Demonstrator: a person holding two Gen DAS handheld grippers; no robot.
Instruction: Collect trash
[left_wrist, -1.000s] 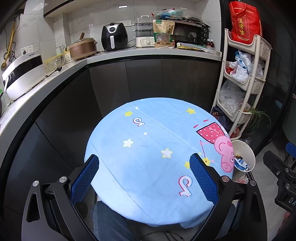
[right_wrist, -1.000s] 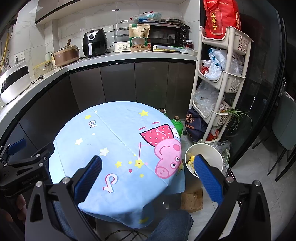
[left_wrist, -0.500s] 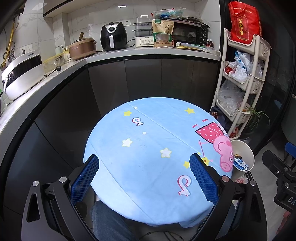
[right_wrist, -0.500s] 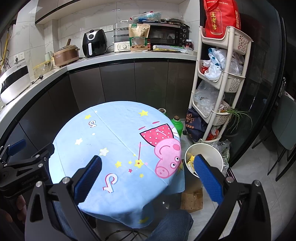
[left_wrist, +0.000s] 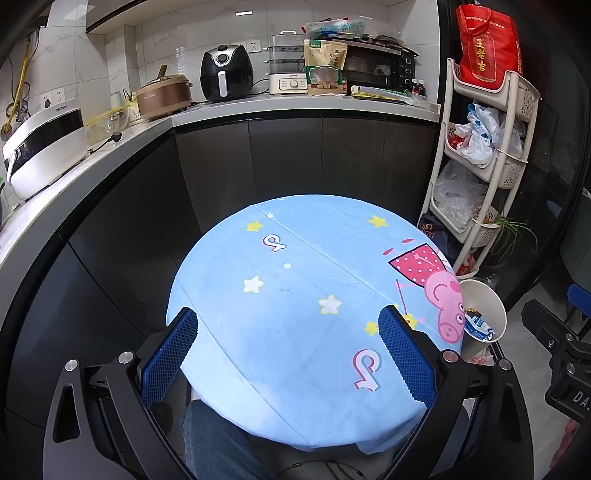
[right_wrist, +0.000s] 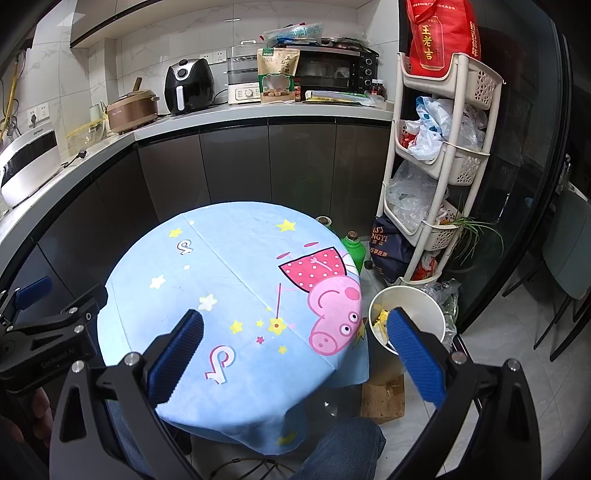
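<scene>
A round table under a light blue cartoon cloth (left_wrist: 295, 295) stands in front of me; it also shows in the right wrist view (right_wrist: 236, 280). A white bin (right_wrist: 424, 306) stands on the floor at the table's right edge, with wrappers inside; in the left wrist view the bin (left_wrist: 487, 314) shows blue and white trash. My left gripper (left_wrist: 288, 354) is open and empty above the table's near edge. My right gripper (right_wrist: 295, 350) is open and empty, its right finger over the bin.
A dark kitchen counter (left_wrist: 258, 107) with appliances curves behind and to the left. A white rack (right_wrist: 443, 155) with bags stands at right. A green bottle (right_wrist: 352, 247) and cardboard (right_wrist: 382, 395) are on the floor near the bin. My knees are under the table.
</scene>
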